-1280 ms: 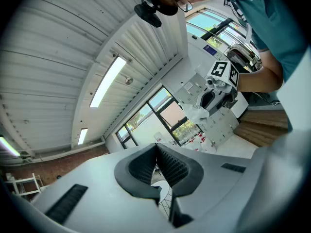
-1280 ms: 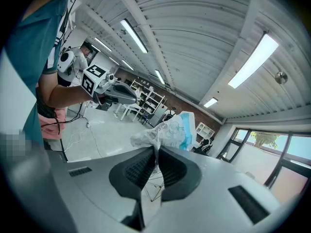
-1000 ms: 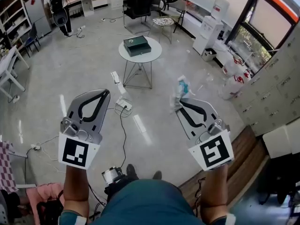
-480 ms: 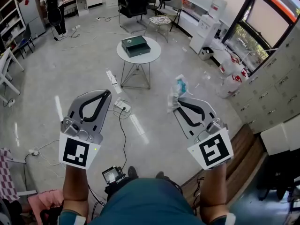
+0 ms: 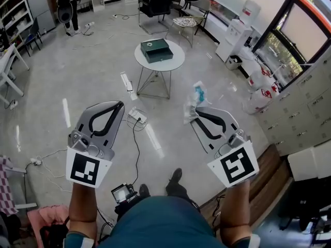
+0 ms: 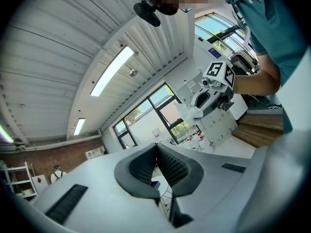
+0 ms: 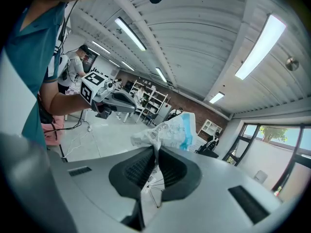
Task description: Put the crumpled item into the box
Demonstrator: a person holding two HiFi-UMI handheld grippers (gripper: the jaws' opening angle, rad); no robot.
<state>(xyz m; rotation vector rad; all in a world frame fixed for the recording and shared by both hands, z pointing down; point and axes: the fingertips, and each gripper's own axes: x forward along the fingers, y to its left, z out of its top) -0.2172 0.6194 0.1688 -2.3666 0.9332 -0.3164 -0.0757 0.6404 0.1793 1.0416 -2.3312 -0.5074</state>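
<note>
1. The floor point(image 5: 88, 81) is open between the person and the round table point(image 5: 177, 62), which stands well ahead. A power strip point(image 5: 137, 118) and cables cross the path and could catch a foot.
2. The dark green box point(image 5: 156, 50) sits on the table. Its lid looks shut, so it probably needs opening first.
3. The left hand-held gripper point(image 5: 115, 106) has its jaws closed together on nothing, so it is free for the lid.
4. The right hand-held gripper point(image 5: 192, 113) is clamped on the crumpled item point(image 5: 197, 96), held in the air well short of the box.
5. That item looks like light, soft wrapper, pinched by one fold. It is likely springy and could slip, so the bunched middle seems the surer hold.
</note>
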